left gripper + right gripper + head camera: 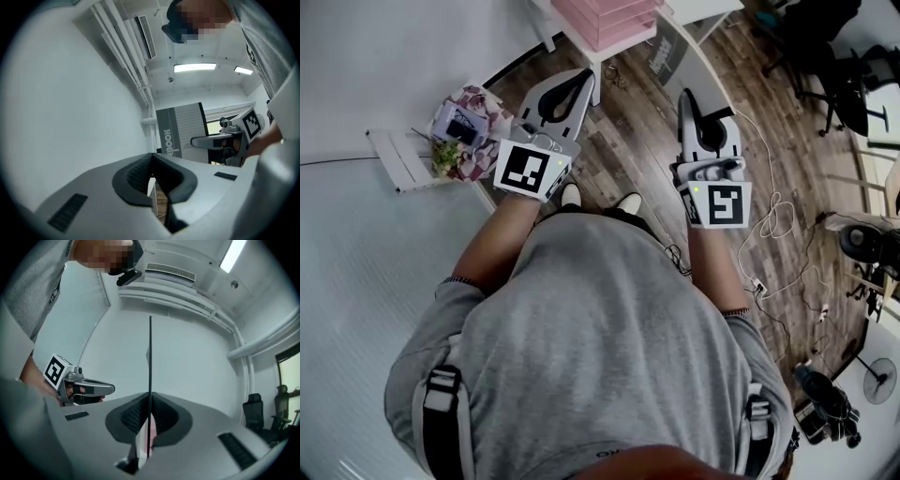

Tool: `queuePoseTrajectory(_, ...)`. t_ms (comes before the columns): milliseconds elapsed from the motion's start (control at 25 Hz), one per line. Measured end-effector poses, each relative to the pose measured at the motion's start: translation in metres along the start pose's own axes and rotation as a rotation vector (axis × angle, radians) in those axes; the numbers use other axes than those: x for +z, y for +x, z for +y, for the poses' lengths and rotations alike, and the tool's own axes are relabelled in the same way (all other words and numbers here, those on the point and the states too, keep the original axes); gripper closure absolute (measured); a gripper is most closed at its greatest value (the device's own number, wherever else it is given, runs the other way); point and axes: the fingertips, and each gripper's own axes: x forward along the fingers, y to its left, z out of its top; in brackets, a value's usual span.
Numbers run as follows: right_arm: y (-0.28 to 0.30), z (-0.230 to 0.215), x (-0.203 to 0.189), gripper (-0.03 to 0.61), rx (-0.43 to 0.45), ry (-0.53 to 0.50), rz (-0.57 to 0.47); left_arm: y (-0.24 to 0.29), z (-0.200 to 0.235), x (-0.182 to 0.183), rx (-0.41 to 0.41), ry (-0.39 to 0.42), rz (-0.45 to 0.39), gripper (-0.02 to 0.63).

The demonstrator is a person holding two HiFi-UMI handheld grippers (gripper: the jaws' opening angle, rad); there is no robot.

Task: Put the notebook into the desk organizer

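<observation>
1. My right gripper (150, 399) is pressed together on a thin dark strip (150, 348). The strip stands edge-on between the pads and runs well past the tips. I judge it to be the notebook, pinched by one edge so it can drop upright into a slot. Seen edge-on, I cannot confirm that, and the head view shows no notebook anywhere else.
2. My left gripper (152, 157) is closed at the tips on nothing. Only floor (159, 199) shows through the gap behind the pads. I read it as idle, shut and held to one side, clear of the carrying hand.
3. I take the pink stacked trays (605, 21) at the top of the head view for the organizer. They stand well ahead of both grippers, across open floor. A floral box (471, 120) sits off to my left, near the left gripper. By my reading, the placing has not begun.
4. Both hands are out in front of the chest, side by side and apart. The elbows are bent and the forearms run roughly parallel.
5. Both grippers tip upward: each gripper view looks at wall and ceiling. The marker cubes face the head camera. Each gripper shows in the other's view, about level with it.
</observation>
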Motion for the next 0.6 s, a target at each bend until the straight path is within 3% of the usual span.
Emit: queuePoseTrajectory(600,-0.023,-0.028,-0.015,0.563,0.021,-0.022,0.026,0.021,-0.037,0.001,-0.015,0.012,-0.007,0.594)
